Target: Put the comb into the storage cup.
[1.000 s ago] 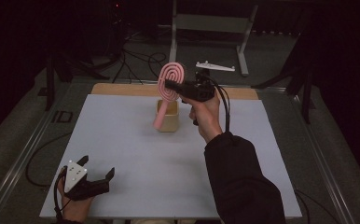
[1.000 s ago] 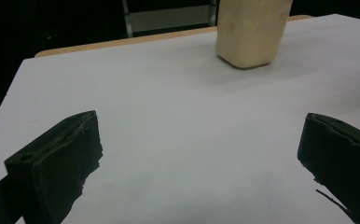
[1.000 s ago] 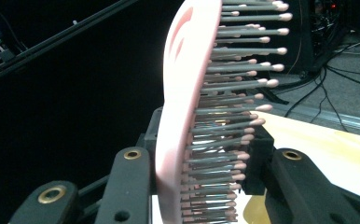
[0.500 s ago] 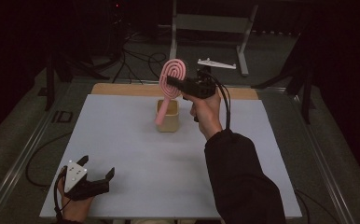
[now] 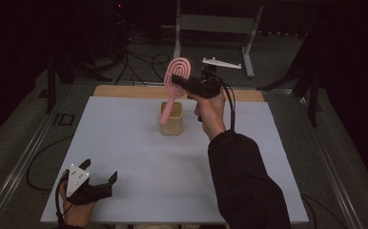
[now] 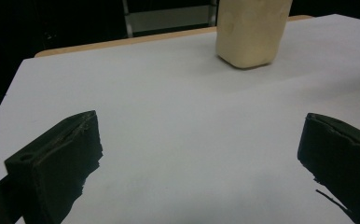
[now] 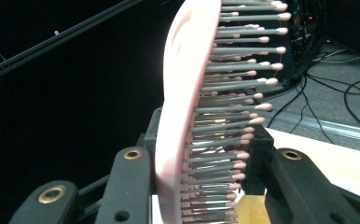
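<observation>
Since a second ago, my right gripper (image 5: 184,85) has barely shifted; the pink hairbrush (image 5: 176,81) has stayed tilted over the beige holder (image 5: 171,125). My right fingers (image 7: 127,186) are clamped on the brush head, back and bristle side. Its long axis slopes down, handle tip inside the holder's mouth, head above it. It looks light, stiff plastic with yielding bristles; the head's rim seems the surest hold. My left gripper (image 5: 101,183) rests apart, nearer me than the holder, on the white surface (image 5: 125,152).
</observation>
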Available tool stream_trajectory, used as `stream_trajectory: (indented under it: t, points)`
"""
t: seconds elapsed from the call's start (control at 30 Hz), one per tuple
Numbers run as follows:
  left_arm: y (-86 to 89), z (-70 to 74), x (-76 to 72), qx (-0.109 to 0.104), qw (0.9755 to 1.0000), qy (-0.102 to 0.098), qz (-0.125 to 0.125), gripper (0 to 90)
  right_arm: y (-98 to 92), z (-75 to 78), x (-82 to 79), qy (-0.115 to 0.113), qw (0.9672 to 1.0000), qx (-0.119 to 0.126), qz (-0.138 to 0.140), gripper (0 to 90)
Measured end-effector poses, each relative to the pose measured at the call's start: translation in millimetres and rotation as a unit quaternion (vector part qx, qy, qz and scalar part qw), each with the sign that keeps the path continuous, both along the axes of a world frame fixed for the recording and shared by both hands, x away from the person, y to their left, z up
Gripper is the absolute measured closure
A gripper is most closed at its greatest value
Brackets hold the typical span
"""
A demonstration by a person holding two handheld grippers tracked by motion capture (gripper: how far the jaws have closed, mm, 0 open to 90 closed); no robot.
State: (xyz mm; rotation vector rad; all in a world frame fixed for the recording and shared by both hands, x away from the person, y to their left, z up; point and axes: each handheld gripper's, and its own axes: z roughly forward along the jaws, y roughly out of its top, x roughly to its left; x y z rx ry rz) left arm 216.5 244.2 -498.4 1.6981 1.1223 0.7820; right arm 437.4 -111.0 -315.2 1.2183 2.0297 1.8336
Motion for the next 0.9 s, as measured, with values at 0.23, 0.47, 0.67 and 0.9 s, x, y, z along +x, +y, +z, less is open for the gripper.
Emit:
stream_trajectory:
  t: [0.23,0.47,0.67,0.9]
  points:
    - [0.1,0.1,0.1,-0.001,1.0000,-0.001,0.000,0.0,2.2,0.7,3.3,0.001,1.0000,-0.002,-0.006,63.6]
    - [0.0,0.1,0.0,-0.002,1.0000,0.000,0.000,0.0,6.0,1.3,7.1,-0.003,0.9999,-0.010,-0.011,63.6]
    - [-0.2,0.1,0.0,-0.003,1.0000,0.000,0.001,0.0,5.8,2.9,10.6,-0.006,0.9998,-0.011,-0.018,63.5]
    - [0.4,-0.1,0.0,-0.005,1.0000,-0.001,0.001,0.0,6.0,3.5,14.3,-0.007,0.9996,-0.013,-0.025,63.5]
